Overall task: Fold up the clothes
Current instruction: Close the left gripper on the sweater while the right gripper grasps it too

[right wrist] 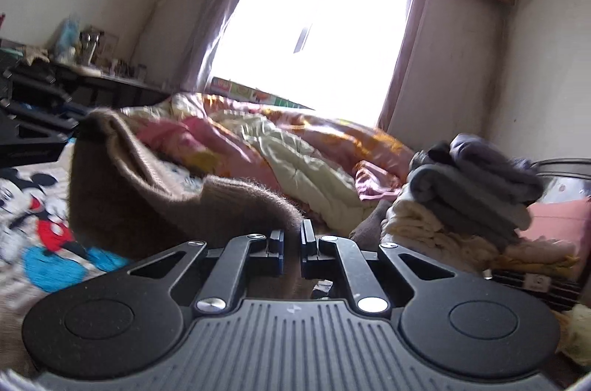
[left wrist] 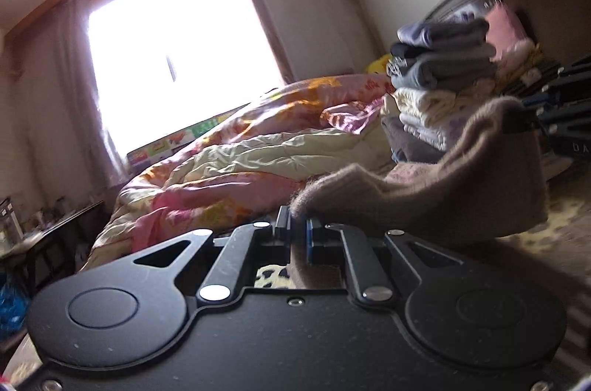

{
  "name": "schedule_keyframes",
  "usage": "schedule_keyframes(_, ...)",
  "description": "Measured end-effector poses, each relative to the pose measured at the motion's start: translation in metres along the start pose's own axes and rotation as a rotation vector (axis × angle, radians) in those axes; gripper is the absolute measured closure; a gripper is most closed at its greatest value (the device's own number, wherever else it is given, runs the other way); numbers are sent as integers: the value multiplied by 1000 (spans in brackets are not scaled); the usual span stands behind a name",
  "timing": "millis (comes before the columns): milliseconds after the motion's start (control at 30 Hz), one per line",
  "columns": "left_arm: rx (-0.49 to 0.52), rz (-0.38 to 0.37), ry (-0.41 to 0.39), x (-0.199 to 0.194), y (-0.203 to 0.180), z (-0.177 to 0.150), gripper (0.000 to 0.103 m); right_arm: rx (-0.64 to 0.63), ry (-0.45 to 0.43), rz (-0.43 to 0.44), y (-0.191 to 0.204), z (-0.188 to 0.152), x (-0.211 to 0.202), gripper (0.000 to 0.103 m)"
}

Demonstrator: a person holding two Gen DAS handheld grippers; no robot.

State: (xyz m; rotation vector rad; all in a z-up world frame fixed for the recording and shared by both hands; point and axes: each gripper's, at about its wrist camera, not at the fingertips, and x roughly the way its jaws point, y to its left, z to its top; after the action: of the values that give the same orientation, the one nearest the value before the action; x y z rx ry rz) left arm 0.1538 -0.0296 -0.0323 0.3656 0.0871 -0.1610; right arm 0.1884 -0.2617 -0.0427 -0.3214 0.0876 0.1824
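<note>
**A:** What did the left gripper (left wrist: 298, 228) have at that moment?

**B:** Its fingers were clenched on one edge of a fuzzy brown sweater (left wrist: 424, 195). In the left wrist view the knit ran from the pinched fold at lower centre up toward the right edge of the frame, where the right gripper (left wrist: 524, 119) gripped the other end.

**A:** And seen from the right wrist?

**B:** The same, mirrored. The right gripper (right wrist: 292, 239), at lower centre, had its jaws closed tight on the sweater (right wrist: 155, 206). The cloth sagged between the two tools and rose to the left gripper (right wrist: 79, 132) at the left edge.

**A:** Was the sweater lying on anything?

**B:** It hung lifted over the bed, above a cartoon-mouse sheet (right wrist: 40, 217) at the lower left of the right wrist view. Whether its lowest part touched the sheet, I couldn't tell.

**A:** What else was around?

**B:** A rumpled floral quilt (left wrist: 236, 162) lay across the middle of the frame, with a bright window (left wrist: 173, 58) behind it. A stack of folded clothes (left wrist: 443, 73), grey pieces over cream ones, stood to the right, beyond the sweater. Both pictures were somewhat blurred.
</note>
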Motion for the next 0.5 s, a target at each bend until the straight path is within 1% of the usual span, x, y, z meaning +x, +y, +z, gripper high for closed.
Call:
schedule_keyframes(133, -24, 16, -33, -42, 1, 11, 97, -28, -35, 30, 5, 19, -35, 94)
schedule_keyframes(267, -23, 40, -102, -74, 11, 37, 97, -81, -96, 52, 10, 48, -65, 94)
schedule_keyframes(400, 39, 80, -173, -76, 39, 83, 97, -134, -178, 72, 4, 93, -78, 94)
schedule_keyframes(500, 58, 126, -226, -81, 68, 126, 97, -147, -263, 73, -12, 140, -81, 94)
